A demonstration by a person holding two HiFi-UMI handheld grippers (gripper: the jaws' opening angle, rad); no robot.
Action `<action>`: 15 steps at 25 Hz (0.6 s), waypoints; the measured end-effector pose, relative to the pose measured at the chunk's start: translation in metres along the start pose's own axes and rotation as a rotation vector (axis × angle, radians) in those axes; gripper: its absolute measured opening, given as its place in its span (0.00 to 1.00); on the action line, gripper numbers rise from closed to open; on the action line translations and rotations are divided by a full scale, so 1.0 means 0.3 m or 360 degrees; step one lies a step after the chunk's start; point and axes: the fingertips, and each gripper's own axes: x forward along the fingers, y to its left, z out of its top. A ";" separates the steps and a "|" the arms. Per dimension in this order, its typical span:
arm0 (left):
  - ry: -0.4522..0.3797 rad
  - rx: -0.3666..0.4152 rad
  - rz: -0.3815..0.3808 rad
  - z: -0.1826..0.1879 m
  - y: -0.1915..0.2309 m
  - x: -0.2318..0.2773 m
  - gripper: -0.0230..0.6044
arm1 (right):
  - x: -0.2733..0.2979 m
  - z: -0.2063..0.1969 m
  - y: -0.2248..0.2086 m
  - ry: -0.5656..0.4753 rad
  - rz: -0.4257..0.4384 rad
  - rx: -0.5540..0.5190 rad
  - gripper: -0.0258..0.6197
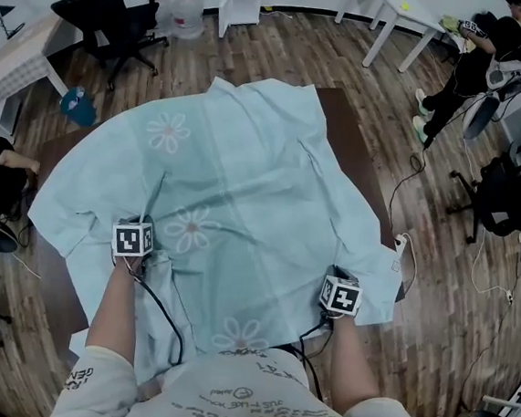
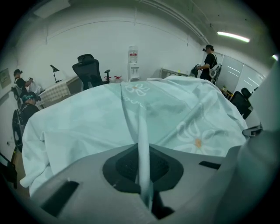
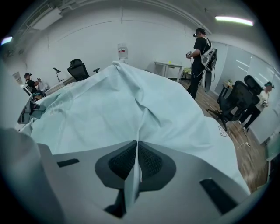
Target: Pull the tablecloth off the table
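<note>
Left gripper point(image 2: 142, 170) and right gripper point(image 3: 136, 168) clamped on tablecloth point(image 1: 245, 174)

Each pinches a raised fold of the pale flowered cloth near its close edge — two holds, probably so it drags off evenly. It lies rumpled over the brown table point(image 1: 363, 172); an office chair point(image 1: 110, 14) stands well apart beyond

tablecloth point(image 1: 248, 147): pale mint-blue, white daisy print with orange centres. surface point(image 1: 352, 129): dark brown. floor point(image 1: 294, 50): brown wood planks. left gripper point(image 2: 143, 173), right gripper point(image 3: 134, 173): grey fingers point(image 2: 78, 175), black textured pads point(image 3: 151, 164), black-and-white marker squares. office chair point(image 1: 110, 14): black.
</note>
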 end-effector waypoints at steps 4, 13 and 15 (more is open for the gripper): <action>-0.0149 -0.0050 -0.0041 0.050 -0.035 -0.083 0.06 | -0.061 0.028 -0.003 -0.0092 -0.0007 0.0009 0.06; -0.0407 0.0032 -0.0115 0.131 -0.179 -0.318 0.06 | -0.267 0.118 0.094 -0.0409 0.0187 -0.0005 0.06; -0.0457 0.0051 -0.0137 0.140 -0.215 -0.372 0.06 | -0.322 0.154 0.147 -0.0484 0.0240 -0.0031 0.06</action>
